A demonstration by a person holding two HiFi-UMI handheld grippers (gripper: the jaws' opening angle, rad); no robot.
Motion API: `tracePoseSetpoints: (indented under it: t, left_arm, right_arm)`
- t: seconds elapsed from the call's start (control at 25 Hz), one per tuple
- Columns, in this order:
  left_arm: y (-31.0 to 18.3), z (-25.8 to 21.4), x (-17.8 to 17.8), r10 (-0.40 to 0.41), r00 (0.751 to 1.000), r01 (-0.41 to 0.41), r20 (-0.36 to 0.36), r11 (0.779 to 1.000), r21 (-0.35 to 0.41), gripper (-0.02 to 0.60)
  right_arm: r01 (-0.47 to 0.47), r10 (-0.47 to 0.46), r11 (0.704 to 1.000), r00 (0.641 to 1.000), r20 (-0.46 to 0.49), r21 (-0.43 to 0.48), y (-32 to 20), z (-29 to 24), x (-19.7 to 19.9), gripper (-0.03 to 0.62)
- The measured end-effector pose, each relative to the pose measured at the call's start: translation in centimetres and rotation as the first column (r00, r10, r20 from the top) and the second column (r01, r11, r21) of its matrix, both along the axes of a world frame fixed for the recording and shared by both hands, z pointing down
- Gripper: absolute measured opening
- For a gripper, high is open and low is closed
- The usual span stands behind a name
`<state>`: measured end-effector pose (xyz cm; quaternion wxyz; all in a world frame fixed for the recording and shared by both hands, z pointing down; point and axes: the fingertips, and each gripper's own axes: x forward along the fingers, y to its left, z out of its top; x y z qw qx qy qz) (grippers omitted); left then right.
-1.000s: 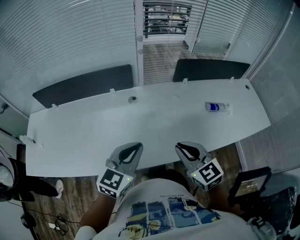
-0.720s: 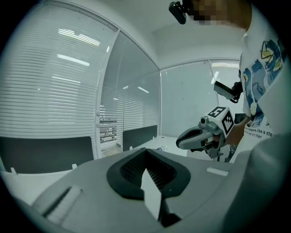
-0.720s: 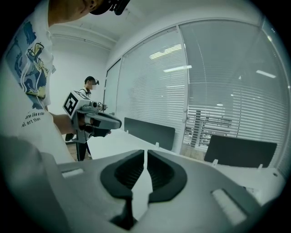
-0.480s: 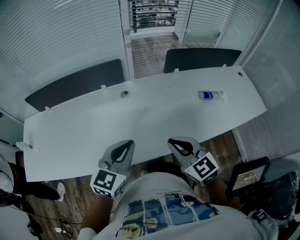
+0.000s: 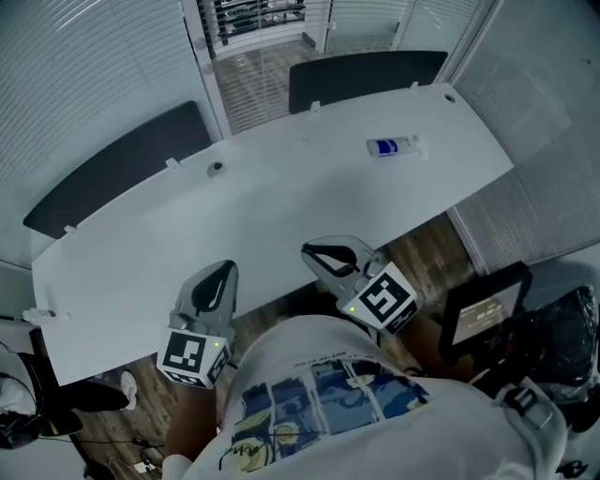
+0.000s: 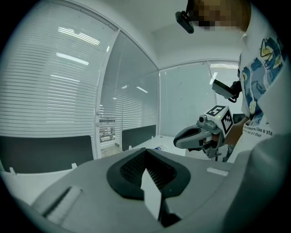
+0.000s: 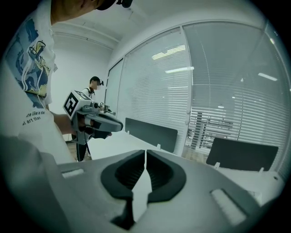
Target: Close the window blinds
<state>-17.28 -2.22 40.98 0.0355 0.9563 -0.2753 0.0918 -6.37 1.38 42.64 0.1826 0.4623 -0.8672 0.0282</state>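
Looking down on a curved white desk (image 5: 281, 216) with two dark screens (image 5: 112, 169) along its far edge. Beyond those, blinds (image 5: 84, 66) covering the glass walls, well apart from both grippers. At the centre panel, slats (image 5: 253, 14) tilted open enough to see through. Near the desk's right end, a small bottle (image 5: 389, 146) lying flat. Over the near edge, left gripper (image 5: 226, 268) and right gripper (image 5: 309, 251) side by side, each with jaws pressed together, gripping nothing.
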Motion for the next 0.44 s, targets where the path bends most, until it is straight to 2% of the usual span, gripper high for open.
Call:
tracePoseSetpoints:
  t: [0.2,0.44]
  left_arm:
    - [0.2,0.3,-0.1,-0.001,1.0,0.001,-0.001,1.0,-0.014,0.003]
    - [0.2,0.6,0.1,-0.008,1.0,0.008,0.007,1.0,-0.018,0.003]
  right_arm:
    - [-0.002,0.002,1.0,1.0,0.014,-0.016,0.3,0.0,-0.5,0.012]
    - [0.02,-0.021,0.999,0.999,-0.025,-0.032,0.3,1.0,-0.5,0.012]
